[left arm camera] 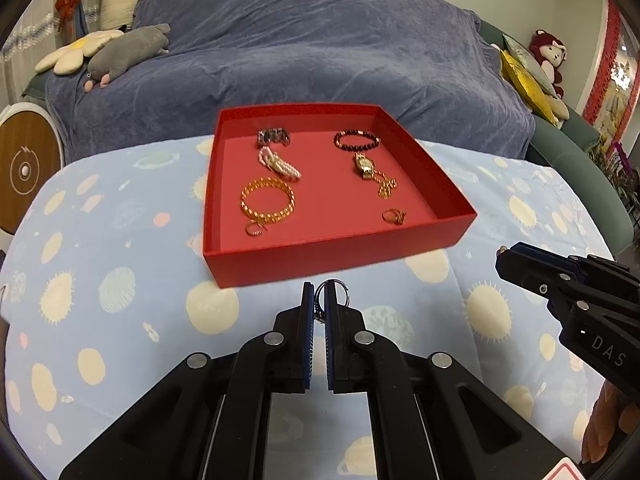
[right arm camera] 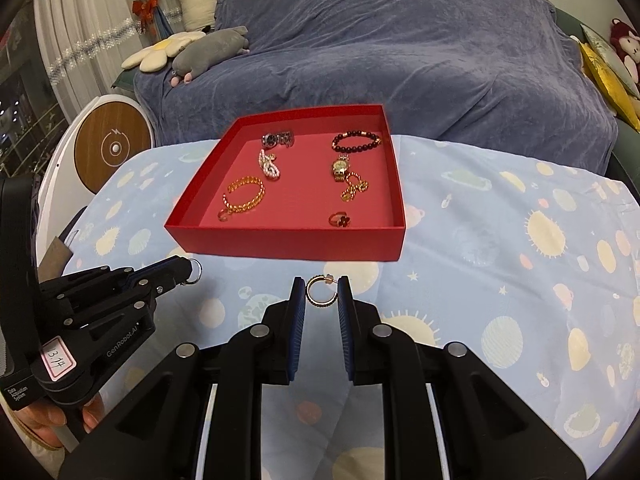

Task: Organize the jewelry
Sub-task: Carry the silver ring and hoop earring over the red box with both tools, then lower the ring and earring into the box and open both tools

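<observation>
Left gripper (left arm camera: 316,300) is clamping a silver ring (left arm camera: 334,290), jaws nearly together, ring sticking up past the fingertips. In the right wrist view the same ring is hanging off the left tool's tip at 9 o'clock, above the cloth. Right gripper (right arm camera: 322,290) is pinching a gold hoop earring (right arm camera: 320,291) between its blue pads, narrow gap, hoop standing upright with the opening facing 1 o'clock. Both tools are sitting over the blue planet-print tablecloth (left arm camera: 120,300), just short of the red tray (left arm camera: 328,256).

Tray is lying at 12 o'clock from both grippers. Inside it, left column from far to near: silver watch (left arm camera: 274,137), pearl bracelet (left arm camera: 279,164), gold chain bangle (left arm camera: 267,199), small gold hoop (left arm camera: 255,228) touching the bangle at its 6 o'clock. Right column: dark bead bracelet (left arm camera: 357,140), gold watch (left arm camera: 363,165), gold chain (left arm camera: 385,186) trailing off the watch toward 5 o'clock, ring with dark flower top (right arm camera: 340,219) near the front wall.

Person's hand (right arm camera: 44,416) is gripping the left tool's handle at 8 o'clock in the right wrist view. Blue-covered sofa (left arm camera: 320,52) is filling the background beyond the table at 12 o'clock.
</observation>
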Tool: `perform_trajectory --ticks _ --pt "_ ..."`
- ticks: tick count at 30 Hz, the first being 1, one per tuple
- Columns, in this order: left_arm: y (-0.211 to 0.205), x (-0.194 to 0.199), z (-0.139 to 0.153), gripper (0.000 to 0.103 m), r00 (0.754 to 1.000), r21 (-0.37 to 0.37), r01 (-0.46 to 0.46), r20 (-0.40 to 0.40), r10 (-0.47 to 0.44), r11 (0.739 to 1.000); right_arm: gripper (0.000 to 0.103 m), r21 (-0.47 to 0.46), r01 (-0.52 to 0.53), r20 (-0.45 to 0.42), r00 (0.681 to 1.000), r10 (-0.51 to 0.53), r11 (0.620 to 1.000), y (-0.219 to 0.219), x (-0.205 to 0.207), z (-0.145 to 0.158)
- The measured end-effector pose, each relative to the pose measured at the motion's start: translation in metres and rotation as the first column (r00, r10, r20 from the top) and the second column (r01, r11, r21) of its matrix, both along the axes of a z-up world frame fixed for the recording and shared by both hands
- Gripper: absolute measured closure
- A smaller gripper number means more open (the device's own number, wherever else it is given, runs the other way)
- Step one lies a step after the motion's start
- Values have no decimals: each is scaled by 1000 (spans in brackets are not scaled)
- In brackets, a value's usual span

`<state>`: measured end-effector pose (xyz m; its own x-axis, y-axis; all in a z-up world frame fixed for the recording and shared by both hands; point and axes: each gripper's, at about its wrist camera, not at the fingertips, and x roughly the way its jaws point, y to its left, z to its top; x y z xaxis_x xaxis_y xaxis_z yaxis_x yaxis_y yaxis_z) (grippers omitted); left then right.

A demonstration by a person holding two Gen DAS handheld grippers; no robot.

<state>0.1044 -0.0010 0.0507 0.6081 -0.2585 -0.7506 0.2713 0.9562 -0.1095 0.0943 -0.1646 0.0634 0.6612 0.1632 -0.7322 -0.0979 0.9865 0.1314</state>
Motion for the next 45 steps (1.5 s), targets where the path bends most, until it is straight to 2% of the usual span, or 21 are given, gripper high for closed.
perform_trajectory --ticks 5,9,15,21,36,39,42,45 --pt "8 21 27 101 998 -8 -34 57 34 999 87 16 1 47 999 -2 1000 0 25 18" --pt "7 52 35 100 995 24 -53 91 50 998 87 -11 -7 69 998 7 1000 4 54 24" --pt "0 98 22 100 995 27 -72 68 70 997 87 4 -16 42 999 16 1000 15 100 8" --pt "-7 122 -4 100 996 46 -86 32 84 995 87 8 -25 -7 1000 25 1000 23 132 -20" --pt "-11 137 -26 100 994 90 -109 18 108 990 86 9 3 -20 1000 -3 1000 16 144 -39" --pt "-12 137 -27 95 994 100 -113 16 111 989 86 9 3 -22 1000 -3 1000 16 145 -40" --pt "-11 137 -29 95 993 104 -115 10 115 988 76 1 3 -16 1000 -2 1000 17 144 -41" --pt "-9 135 -32 94 993 99 -116 1 116 988 74 -9 0 -20 1000 0 1000 16 140 -44"
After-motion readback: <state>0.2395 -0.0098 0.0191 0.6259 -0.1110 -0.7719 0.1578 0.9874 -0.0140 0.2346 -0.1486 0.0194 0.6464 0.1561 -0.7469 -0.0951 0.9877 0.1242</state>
